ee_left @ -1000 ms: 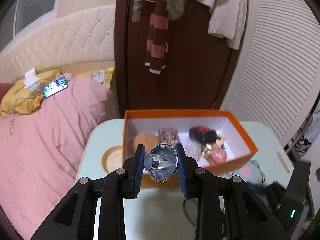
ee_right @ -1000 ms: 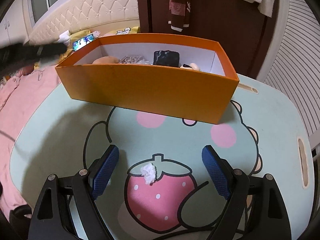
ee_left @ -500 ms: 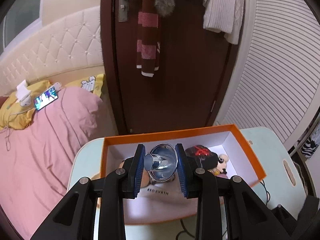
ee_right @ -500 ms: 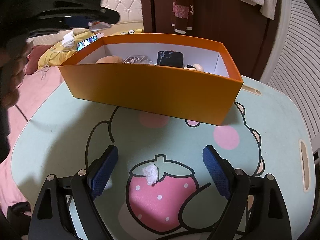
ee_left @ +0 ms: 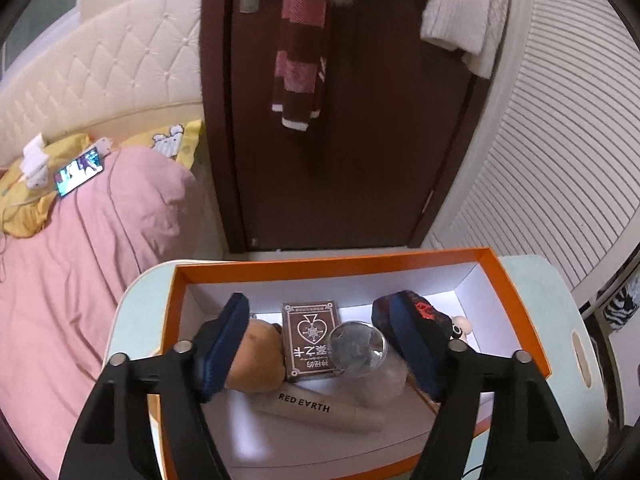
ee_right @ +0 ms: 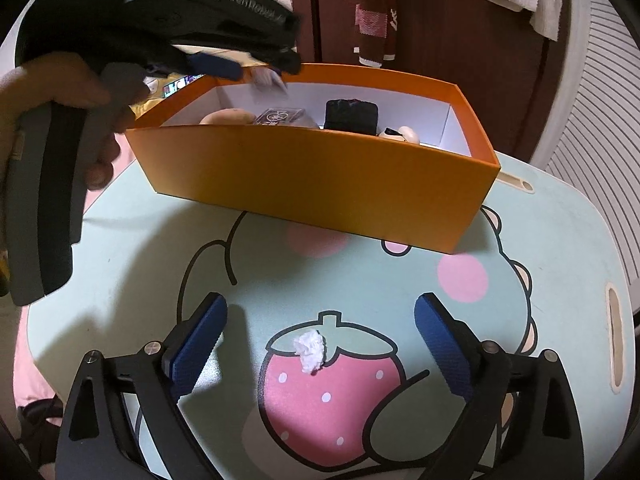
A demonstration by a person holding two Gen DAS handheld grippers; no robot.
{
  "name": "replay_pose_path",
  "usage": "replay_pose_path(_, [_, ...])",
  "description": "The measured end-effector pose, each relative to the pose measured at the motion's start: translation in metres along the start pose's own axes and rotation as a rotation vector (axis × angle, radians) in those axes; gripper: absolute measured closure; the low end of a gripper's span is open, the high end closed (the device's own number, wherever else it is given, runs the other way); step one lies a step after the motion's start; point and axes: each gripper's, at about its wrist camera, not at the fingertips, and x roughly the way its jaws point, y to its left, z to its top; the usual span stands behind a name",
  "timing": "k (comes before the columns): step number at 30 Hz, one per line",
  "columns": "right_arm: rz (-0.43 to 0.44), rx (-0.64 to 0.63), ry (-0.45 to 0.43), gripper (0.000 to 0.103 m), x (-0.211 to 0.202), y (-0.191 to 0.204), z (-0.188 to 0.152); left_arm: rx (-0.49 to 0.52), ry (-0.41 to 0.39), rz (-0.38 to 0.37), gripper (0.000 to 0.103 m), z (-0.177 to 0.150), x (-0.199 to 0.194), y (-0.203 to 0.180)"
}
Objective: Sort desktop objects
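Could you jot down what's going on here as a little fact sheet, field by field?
Setting: bedroom, small table with a cartoon strawberry print
Container: orange box on the table
In the box: card deck case, RED EARTH tube, clear glass cup, tan plush, black pouch
Left gripper: fingers spread, above the box, nothing between them
Right gripper: fingers spread, low over the table
Left on the table: small white paper scrap, between the right fingers but untouched
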Motion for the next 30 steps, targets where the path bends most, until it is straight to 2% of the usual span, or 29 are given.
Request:
replay_pose_path(1, [0.000,0.000,0.000,0.007,0.000,0.000,0.000,-0.002,-0.004,-0.002,0.019,-0.001,-0.002,0.001])
replay_pose_path(9, [-0.013,-0.001,0.007,0.007,-0.003,0.005,-0.001,-0.090,-0.026,-0.049,0.015,-0.019,-0.033,0.023])
replay_pose_path(16, [-0.030,0.012,0.012,0.007,-0.006,0.006,-0.003,-0.161,0.038,0.013,0.012,-0.066,-0.051,0.048])
replay_pose_path(17, [-0.035,0.017,0.013,0.007,-0.007,0.006,-0.003,-0.168,0.044,0.014,0.010,-0.072,-0.051,0.050])
replay_pose_path(21, [-0.098,0.071,0.022,0.007,-0.007,-0.003,-0.002,-0.127,0.080,0.063,0.007,-0.097,-0.045,0.047])
replay_pose_path(25, [-0.138,0.120,0.037,0.001,-0.009,-0.011,-0.002,-0.122,0.130,0.037,0.006,-0.116,-0.032,0.042])
replay_pose_path(30, [-0.150,0.132,0.043,0.001,-0.007,-0.015,0.000,-0.023,0.127,0.106,0.001,-0.123,-0.023,0.026])
